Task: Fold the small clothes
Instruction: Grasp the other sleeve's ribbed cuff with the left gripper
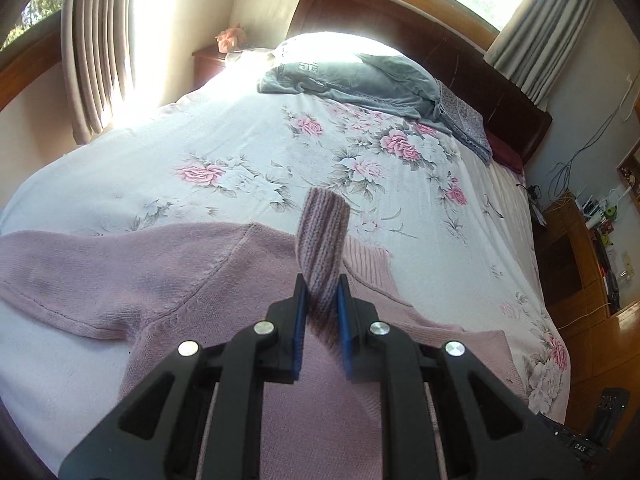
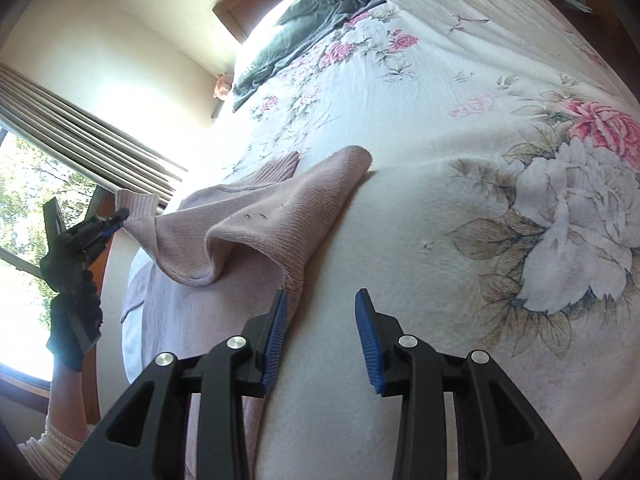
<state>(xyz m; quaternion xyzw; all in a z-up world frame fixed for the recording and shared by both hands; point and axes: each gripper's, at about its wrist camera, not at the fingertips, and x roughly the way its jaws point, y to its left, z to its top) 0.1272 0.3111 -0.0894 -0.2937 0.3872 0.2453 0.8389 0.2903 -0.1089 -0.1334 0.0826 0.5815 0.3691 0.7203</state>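
1. Left wrist view: the left gripper (image 1: 322, 286) is holding its jaws clamped on the ribbed cuff (image 1: 323, 240) of a pink knit sweater (image 1: 160, 280), and the cuff is standing up between the blue pads above the rest of the garment.
2. The sweater is lying spread across the near part of the bed (image 1: 280, 152), one sleeve (image 1: 60, 264) reaching toward the left edge of the view and the ribbed hem (image 1: 368, 258) sitting just right of the gripper.
3. Beyond the sweater, a wide stretch of floral sheet is lying open up to the grey folded bedding (image 1: 352, 80) by the headboard (image 1: 420, 32); a wooden cabinet (image 1: 592, 280) is standing past the bed's right edge.
4. Right wrist view: the right gripper (image 2: 322, 334) is hovering with its jaws apart and holding nothing, its left pad (image 2: 276, 340) sitting at the sweater's (image 2: 256, 232) right border, its right pad (image 2: 368, 340) over bare sheet.
5. The left gripper (image 2: 116, 218), gripped by a gloved hand (image 2: 74, 308), is pulling the cuff (image 2: 136, 206) up off the bed near its left edge, so the sleeve is hanging in a raised fold.
6. To the right of the sweater the bed (image 2: 440, 160) is lying open all the way across.
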